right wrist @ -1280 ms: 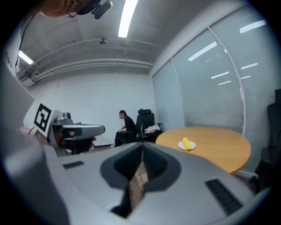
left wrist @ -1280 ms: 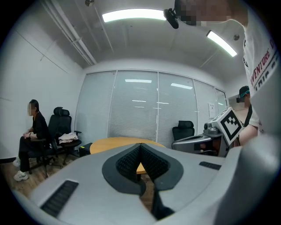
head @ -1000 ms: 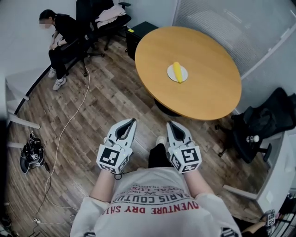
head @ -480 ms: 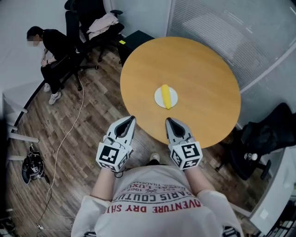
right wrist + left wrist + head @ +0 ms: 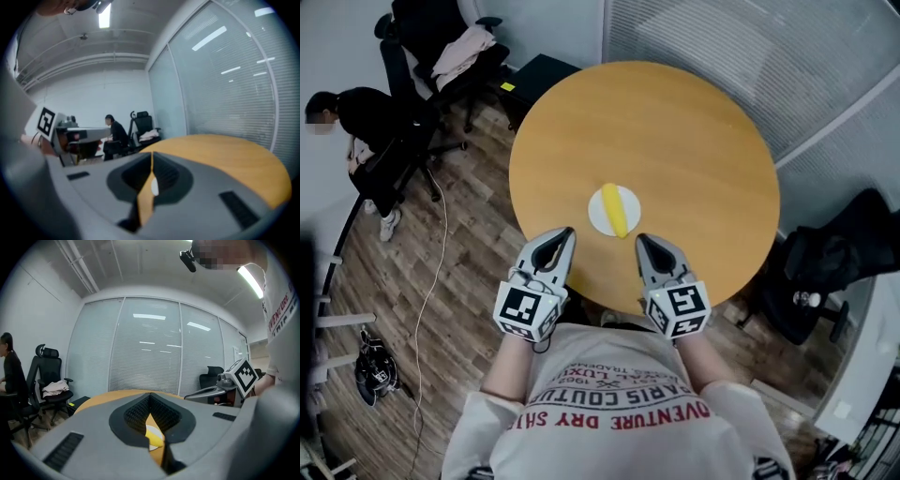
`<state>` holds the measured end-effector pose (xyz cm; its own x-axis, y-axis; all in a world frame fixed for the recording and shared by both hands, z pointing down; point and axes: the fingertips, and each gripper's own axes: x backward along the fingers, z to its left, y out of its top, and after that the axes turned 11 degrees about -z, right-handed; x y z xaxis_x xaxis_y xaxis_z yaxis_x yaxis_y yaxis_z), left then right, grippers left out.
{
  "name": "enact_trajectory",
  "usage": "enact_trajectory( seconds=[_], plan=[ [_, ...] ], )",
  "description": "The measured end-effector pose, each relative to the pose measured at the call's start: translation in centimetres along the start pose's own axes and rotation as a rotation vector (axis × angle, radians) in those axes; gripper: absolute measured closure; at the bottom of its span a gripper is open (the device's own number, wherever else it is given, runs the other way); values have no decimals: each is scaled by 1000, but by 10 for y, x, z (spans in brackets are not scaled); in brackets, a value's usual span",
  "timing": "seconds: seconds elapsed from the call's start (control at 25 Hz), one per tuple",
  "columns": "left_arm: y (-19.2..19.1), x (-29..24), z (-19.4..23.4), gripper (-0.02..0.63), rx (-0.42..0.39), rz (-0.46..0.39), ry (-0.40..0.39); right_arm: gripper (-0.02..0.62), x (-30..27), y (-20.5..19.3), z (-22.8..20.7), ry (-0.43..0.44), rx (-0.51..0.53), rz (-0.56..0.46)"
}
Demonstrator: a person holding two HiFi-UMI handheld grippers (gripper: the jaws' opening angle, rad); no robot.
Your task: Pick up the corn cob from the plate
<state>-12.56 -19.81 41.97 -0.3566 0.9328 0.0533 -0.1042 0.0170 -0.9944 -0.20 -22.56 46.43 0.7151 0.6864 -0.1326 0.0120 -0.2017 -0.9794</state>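
Note:
A yellow corn cob (image 5: 613,209) lies on a small white plate (image 5: 602,217) near the middle of a round wooden table (image 5: 694,159). Both grippers are held out side by side over the table's near edge, just short of the plate. My left gripper (image 5: 568,232) is shut and empty, to the plate's near left. My right gripper (image 5: 641,239) is shut and empty, to its near right. In the left gripper view the corn cob (image 5: 153,438) and plate (image 5: 154,429) show through the gap behind the closed left gripper (image 5: 150,395) tips. In the right gripper view a sliver of plate (image 5: 154,187) shows below the right gripper (image 5: 152,153) tips.
A person (image 5: 361,127) sits at the far left by office chairs (image 5: 441,52). A black box (image 5: 534,75) stands behind the table. A dark chair with bags (image 5: 830,267) stands to the right. A cable (image 5: 431,281) runs over the wood floor. A glass wall with blinds stands behind the table.
The table and plate have come much nearer in the head view. Both grippers, earlier over the floor, now reach over the table's near edge, still shut.

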Motion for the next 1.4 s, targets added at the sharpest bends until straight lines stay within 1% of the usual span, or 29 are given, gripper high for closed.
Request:
enact_trajectory(
  seconds=[0.12,0.28,0.36,0.48,0.56,0.68,0.8,0.84,0.88,0.92,1.0,1.04,1.24,1.4],
  plan=[
    [-5,-29,18,574,3,23,-78,566,-21,-4,-14,-70,-22,15],
    [-18,-66,47,574,-19,79,-202,566,-51,-11,-30,-180,-63,30],
    [-23,-80,63,574,-16,98,-247,566,-65,-17,-34,-228,-69,43],
    [-29,-100,80,574,-7,115,-304,566,-81,-27,-40,-284,-70,74],
    [-35,-112,87,574,1,125,-345,566,-90,-37,-43,-304,-82,104],
    [-51,-123,97,574,20,154,-393,565,-103,-54,-44,-310,-85,171],
    [-69,-131,103,574,42,189,-427,562,-115,-71,-46,-324,-59,239],
    [-74,-132,106,574,49,201,-434,538,-119,-77,-47,-329,-53,261],
    [-79,-133,108,574,58,211,-440,454,-123,-84,-47,-331,-52,288],
    [-84,-135,111,574,67,220,-445,415,-126,-92,-48,-330,-54,319],
    [-91,-138,115,574,83,231,-451,369,-132,-112,-51,-323,-65,400],
    [-95,-140,118,574,89,237,-452,356,-135,-124,-53,-317,-68,448],
    [-116,-146,127,574,124,278,-446,334,-144,-173,-64,-265,-69,658],
    [-127,-147,129,574,143,299,-442,334,-144,-197,-68,-232,-62,777]
  ],
)
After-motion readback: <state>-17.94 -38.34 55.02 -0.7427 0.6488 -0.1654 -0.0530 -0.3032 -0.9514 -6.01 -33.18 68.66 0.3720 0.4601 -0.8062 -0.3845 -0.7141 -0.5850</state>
